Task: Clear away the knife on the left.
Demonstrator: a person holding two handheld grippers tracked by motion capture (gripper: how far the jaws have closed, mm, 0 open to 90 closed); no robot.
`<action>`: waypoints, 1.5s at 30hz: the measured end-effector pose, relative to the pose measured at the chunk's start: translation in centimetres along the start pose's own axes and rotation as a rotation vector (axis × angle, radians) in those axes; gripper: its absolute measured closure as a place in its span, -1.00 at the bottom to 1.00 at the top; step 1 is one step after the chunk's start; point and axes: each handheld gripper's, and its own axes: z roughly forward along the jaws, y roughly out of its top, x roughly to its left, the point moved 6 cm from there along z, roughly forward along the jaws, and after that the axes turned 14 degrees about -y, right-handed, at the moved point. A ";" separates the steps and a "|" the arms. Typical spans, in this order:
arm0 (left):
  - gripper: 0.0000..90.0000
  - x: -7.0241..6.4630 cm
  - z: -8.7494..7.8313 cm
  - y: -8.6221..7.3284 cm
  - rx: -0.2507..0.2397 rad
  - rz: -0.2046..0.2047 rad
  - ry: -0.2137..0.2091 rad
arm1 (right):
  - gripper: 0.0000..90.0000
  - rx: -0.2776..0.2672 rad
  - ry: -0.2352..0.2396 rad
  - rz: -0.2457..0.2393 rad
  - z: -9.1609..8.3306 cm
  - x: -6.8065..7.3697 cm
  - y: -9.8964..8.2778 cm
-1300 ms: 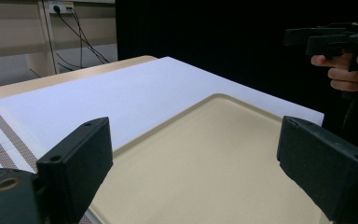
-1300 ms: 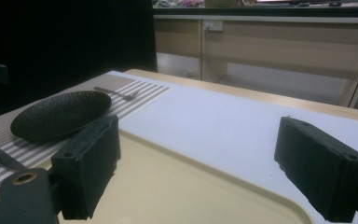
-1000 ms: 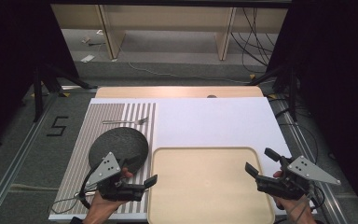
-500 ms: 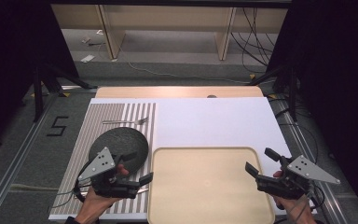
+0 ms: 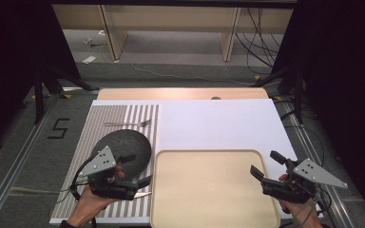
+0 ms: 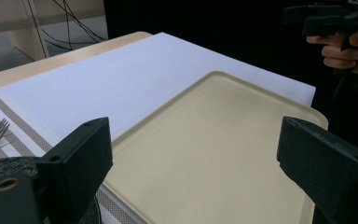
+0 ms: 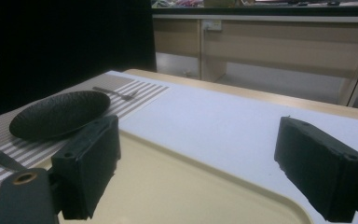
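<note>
My left gripper (image 5: 138, 169) hovers open over the striped placemat (image 5: 71, 199), at the near edge of a dark round plate (image 5: 123, 145). Its jaws point right, toward the beige tray (image 5: 214, 190). In the left gripper view my left gripper (image 6: 196, 140) holds nothing, with the tray (image 6: 223, 154) between the wide-apart jaws. My right gripper (image 5: 267, 165) is open at the tray's right edge and points left. The right gripper view has my right gripper (image 7: 200, 154) empty, the plate (image 7: 60, 114) far left.
A fork (image 5: 128, 124) lies on the placemat beyond the plate. A knife (image 5: 142, 194) lies near the plate, partly under my left gripper. A white sheet (image 5: 218, 123) covers the table behind the tray. Dark stands and cables sit on the floor around.
My left gripper has shifted slightly left and away, closer to the plate. The right gripper has not moved.
</note>
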 end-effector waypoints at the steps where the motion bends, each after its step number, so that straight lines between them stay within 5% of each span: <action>1: -0.78 0.0 0.0 0.0 0.000 0.000 0.000 | -0.66 0.000 0.000 0.000 0.0 0.0 0.0; 3: -0.78 0.0 0.1 -0.1 0.053 0.005 -0.014 | -0.66 0.001 0.000 0.001 0.0 0.0 0.0; 8: -0.78 0.0 -0.1 0.1 0.087 0.021 -0.021 | -0.66 0.004 0.002 0.000 0.0 0.1 -0.1; 14: -0.78 0.0 -0.8 -0.2 0.173 0.054 0.019 | -0.66 0.005 0.001 -0.005 0.1 0.1 -0.1; 15: -0.78 -0.2 -1.1 -0.2 0.225 0.080 0.049 | -0.66 0.006 0.001 -0.005 0.1 0.1 -0.1; 21: -0.78 -1.0 -1.6 0.3 0.305 0.113 0.061 | -0.66 0.009 0.000 -0.002 0.1 0.1 -0.1; 25: -0.78 -0.6 -2.0 0.3 0.330 0.099 0.068 | -0.66 0.009 0.001 -0.003 0.1 0.1 -0.1; 36: -0.74 1.7 -2.8 -2.5 0.499 0.040 0.120 | -0.66 0.008 0.000 -0.005 0.2 0.1 -0.1; 45: -0.72 2.6 -2.8 -3.9 0.532 -0.003 0.115 | -0.66 0.006 0.001 0.000 0.1 0.0 -0.1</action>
